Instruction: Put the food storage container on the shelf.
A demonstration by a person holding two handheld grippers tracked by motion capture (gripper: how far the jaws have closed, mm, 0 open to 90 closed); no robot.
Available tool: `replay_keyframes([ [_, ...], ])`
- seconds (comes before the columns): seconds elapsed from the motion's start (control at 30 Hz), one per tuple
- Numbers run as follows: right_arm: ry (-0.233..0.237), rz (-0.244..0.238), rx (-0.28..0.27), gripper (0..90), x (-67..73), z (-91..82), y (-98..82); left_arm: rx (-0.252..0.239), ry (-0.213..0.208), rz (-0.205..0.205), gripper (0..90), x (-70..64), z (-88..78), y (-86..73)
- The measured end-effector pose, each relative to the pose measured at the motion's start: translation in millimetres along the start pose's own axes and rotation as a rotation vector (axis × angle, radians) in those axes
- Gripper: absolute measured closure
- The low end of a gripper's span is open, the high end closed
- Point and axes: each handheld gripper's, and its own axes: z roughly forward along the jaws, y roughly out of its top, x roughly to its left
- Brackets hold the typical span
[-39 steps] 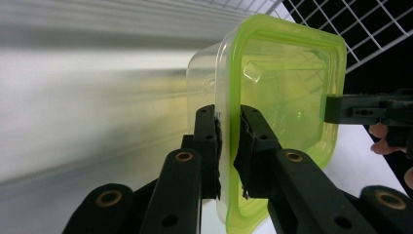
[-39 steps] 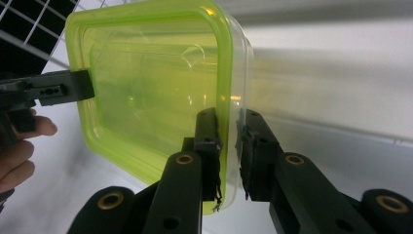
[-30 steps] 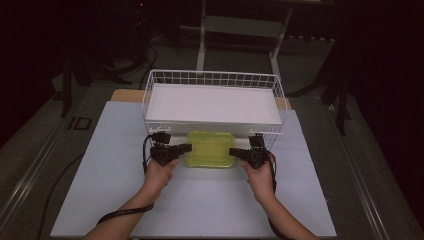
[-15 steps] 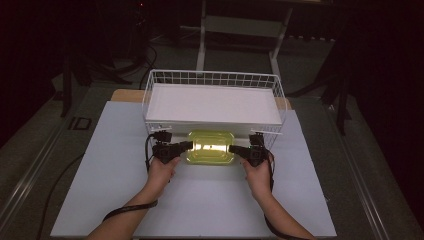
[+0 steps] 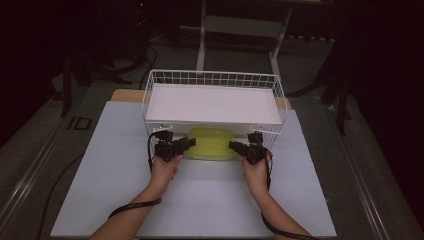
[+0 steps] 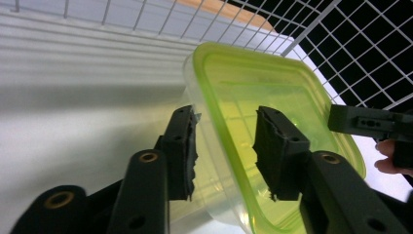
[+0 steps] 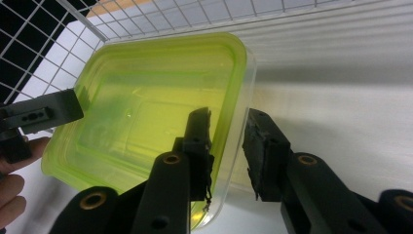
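A clear plastic container with a yellow-green lid lies tilted on the white tabletop against the front of the wire basket, lid toward me. My left gripper is at its left end and my right gripper at its right end. In the left gripper view the container's rim passes between the jaws of the left gripper, with gaps beside the pads. In the right gripper view the container stands the same way in the right gripper. Both pairs of jaws have just been opening.
The white wire basket holds a flat white board and stands at the back of the white table sheet. Dark floor, cables and a stand's legs surround the table. The basket's mesh rises close behind the container.
The jaws of both grippers have spread apart and let go of the container's ends. The container has settled slightly toward the basket. The hands have stayed put.
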Motion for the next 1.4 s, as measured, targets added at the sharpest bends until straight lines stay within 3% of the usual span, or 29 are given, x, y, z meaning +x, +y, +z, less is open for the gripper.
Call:
replay_keyframes([
  [0.17,0.008,-0.008,-0.019,60.1,3.2,-0.7,-2.9,0.006,-0.005,-0.001,50.9,-0.1,-1.2,0.5],
  [0.2,0.005,-0.042,-0.042,58.6,3.1,-1.7,-2.9,0.008,-0.006,-0.002,50.7,0.2,-1.7,0.5],
  [0.23,0.005,-0.045,-0.042,57.8,4.3,-3.4,-2.8,0.009,-0.006,-0.005,49.6,0.5,-2.1,0.5],
  [0.3,0.005,-0.033,-0.044,56.3,6.3,-8.0,-2.4,0.014,-0.013,-0.030,42.3,1.1,-2.6,0.9],
  [0.4,0.008,-0.051,-0.051,55.5,7.5,-12.7,-2.0,-0.010,-0.030,-0.071,37.4,4.4,-7.0,0.9],
  [0.43,0.007,-0.063,-0.053,55.3,8.1,-14.4,-2.0,-0.017,-0.025,-0.059,37.1,6.3,-8.1,0.4],
  [0.47,0.001,-0.072,-0.051,54.9,8.8,-16.0,-2.2,-0.014,-0.006,-0.077,33.1,5.3,-8.8,0.3],
  [0.5,0.001,-0.075,-0.053,55.0,9.4,-17.8,-2.5,-0.016,0.012,-0.069,28.3,5.9,-10.2,-0.4],
  [0.57,0.008,-0.080,-0.059,54.8,10.6,-21.0,-3.5,-0.014,0.021,-0.075,27.0,7.6,-11.9,-2.4],
  [0.7,0.017,-0.109,-0.060,54.7,14.9,-25.0,-8.0,0.007,0.083,-0.055,25.6,3.7,-14.0,-8.3],
  [0.77,0.026,-0.119,-0.055,54.2,17.6,-26.3,-11.0,0.011,0.110,-0.010,25.6,2.7,-16.8,-10.9],
  [0.83,0.032,-0.129,-0.056,54.1,20.4,-27.5,-14.1,-0.007,0.111,0.006,25.6,1.6,-22.0,-13.5],
  [0.97,0.039,-0.157,-0.056,54.9,27.6,-30.5,-19.2,-0.038,0.076,0.048,25.6,-1.4,-33.5,-16.8],
  [1.07,0.055,-0.173,-0.052,58.9,34.2,-31.8,-24.0,-0.041,0.050,0.103,25.6,-5.6,-41.5,-21.4],
  [1.17,0.071,-0.194,-0.024,63.3,41.7,-30.3,-30.9,-0.034,0.051,0.162,24.5,-12.3,-49.4,-25.5],
  [1.2,0.071,-0.194,-0.024,63.3,41.7,-30.3,-30.9,-0.034,0.051,0.162,20.2,-12.3,-49.4,-25.5],
  [1.3,0.077,-0.218,0.006,75.2,49.6,-25.1,-39.1,-0.028,0.041,0.213,15.5,-17.6,-57.6,-28.7],
  [1.4,0.058,-0.255,0.026,87.9,56.1,-17.9,-44.5,-0.027,0.043,0.295,6.1,-22.8,-63.3,-33.2],
])
